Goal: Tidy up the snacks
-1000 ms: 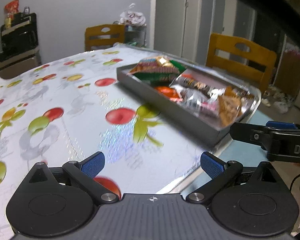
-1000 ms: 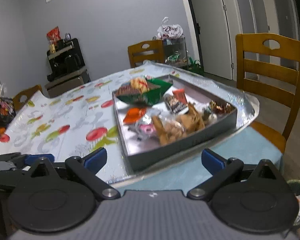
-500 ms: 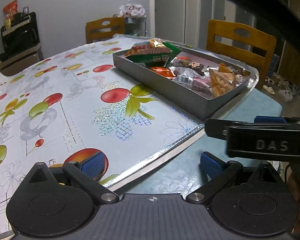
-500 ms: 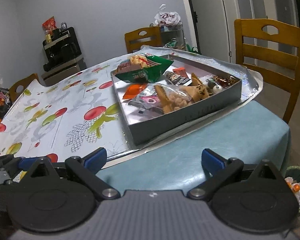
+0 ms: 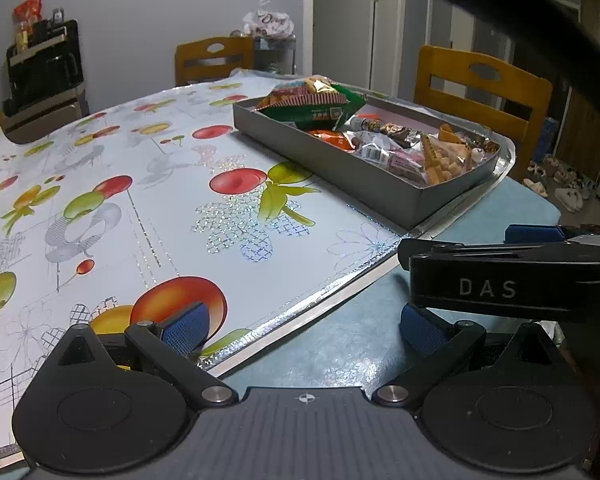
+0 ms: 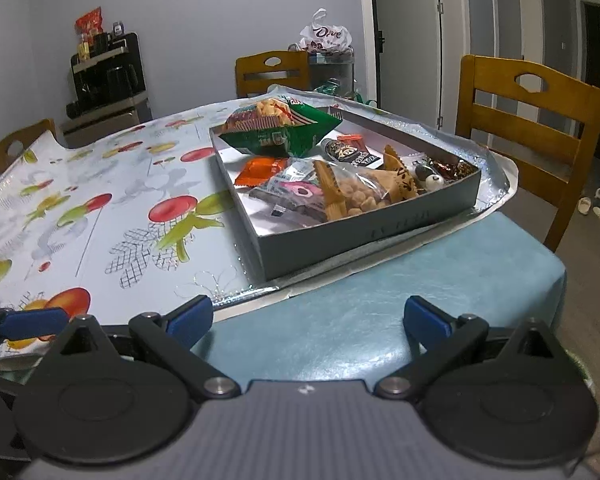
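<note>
Both jaws apart w/ nothing held, grey snack box (image 6: 352, 236) ahead, shoes (image 5: 556, 184) only in left view

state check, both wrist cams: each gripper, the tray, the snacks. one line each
left gripper: open, empty, low over the table's near edge
right gripper: open, empty, short of the tray
grey tray: on the foil mat, uncovered, holding snacks
green chip bag: in the tray's far end, propped on the rim
peanut packet: lying in the tray, near end
orange packet: flat on the tray floor
</note>
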Demonstrator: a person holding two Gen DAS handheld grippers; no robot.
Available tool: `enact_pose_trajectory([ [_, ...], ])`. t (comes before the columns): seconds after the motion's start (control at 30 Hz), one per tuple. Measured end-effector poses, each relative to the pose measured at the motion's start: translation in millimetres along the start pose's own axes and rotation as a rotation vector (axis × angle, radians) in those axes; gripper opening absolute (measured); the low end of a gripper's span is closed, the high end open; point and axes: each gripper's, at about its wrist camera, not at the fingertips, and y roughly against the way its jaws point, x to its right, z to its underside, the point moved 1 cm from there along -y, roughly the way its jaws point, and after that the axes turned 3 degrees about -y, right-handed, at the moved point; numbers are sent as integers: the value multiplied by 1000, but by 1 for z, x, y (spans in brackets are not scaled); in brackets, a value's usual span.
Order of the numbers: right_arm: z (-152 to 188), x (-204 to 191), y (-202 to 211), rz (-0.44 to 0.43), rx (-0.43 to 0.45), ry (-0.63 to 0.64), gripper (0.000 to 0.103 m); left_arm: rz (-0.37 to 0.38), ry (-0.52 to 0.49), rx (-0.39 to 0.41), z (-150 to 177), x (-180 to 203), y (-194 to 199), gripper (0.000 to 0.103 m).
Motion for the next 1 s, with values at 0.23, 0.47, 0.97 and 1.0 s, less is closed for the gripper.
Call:
enact_pose_trajectory([
  [0.23,0,0,-1,4,-3,7,103,2,1,3,1,0,0,103],
  [0.47,0,0,-1,5,-3,9,103,2,1,3,1,0,0,103],
  [0.97,1,-2,-3,20,-6,31,103,2,0,5,1,0,1,103],
  [1.0,1,-3,-3,21,-7,33,103,2,0,6,1,0,1,103],
])
